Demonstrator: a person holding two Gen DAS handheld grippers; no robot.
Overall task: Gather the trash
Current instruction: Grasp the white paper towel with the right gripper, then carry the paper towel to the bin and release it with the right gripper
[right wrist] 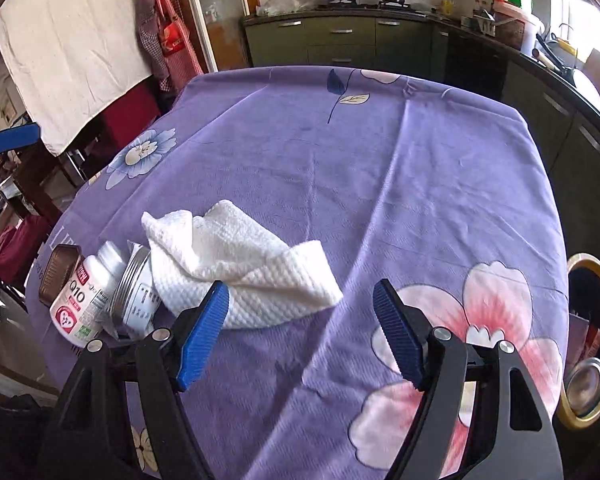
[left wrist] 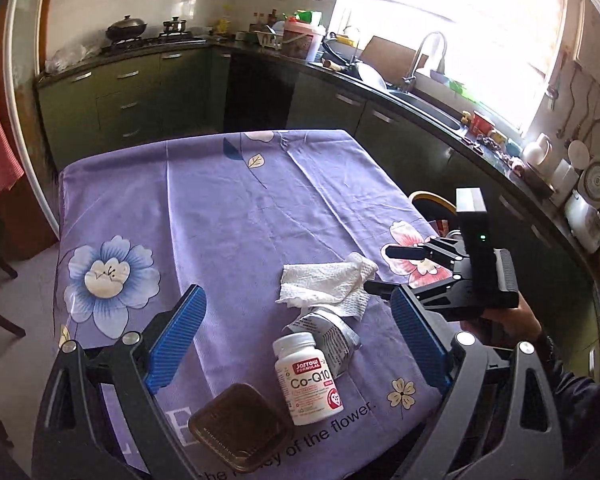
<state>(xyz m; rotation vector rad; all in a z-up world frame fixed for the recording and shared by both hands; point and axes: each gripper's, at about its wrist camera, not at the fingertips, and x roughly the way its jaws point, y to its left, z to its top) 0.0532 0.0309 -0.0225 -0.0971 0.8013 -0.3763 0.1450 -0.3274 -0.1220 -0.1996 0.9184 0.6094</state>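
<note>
White paper towel (right wrist: 240,268) half-hides the crushed can (right wrist: 138,292) from our right tongs (right wrist: 300,332), spread wide; our left tongs (left wrist: 296,344), also wide, show it whole (left wrist: 326,336); bin (right wrist: 588,344) cut off.

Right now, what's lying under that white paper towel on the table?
Its edge drapes over a crumpled silver can beside the white Co-Q10 bottle. The rest lies on the purple tablecloth. Anything beneath its folds is hidden.

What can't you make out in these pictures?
- Crushed grey can: its label is crumpled; the crumpled white paper towel covers part of it in the right wrist view.
- Gold-rimmed bin: cut off by the right wrist view's edge.
- Dark brown square lid: contents unseen.
</note>
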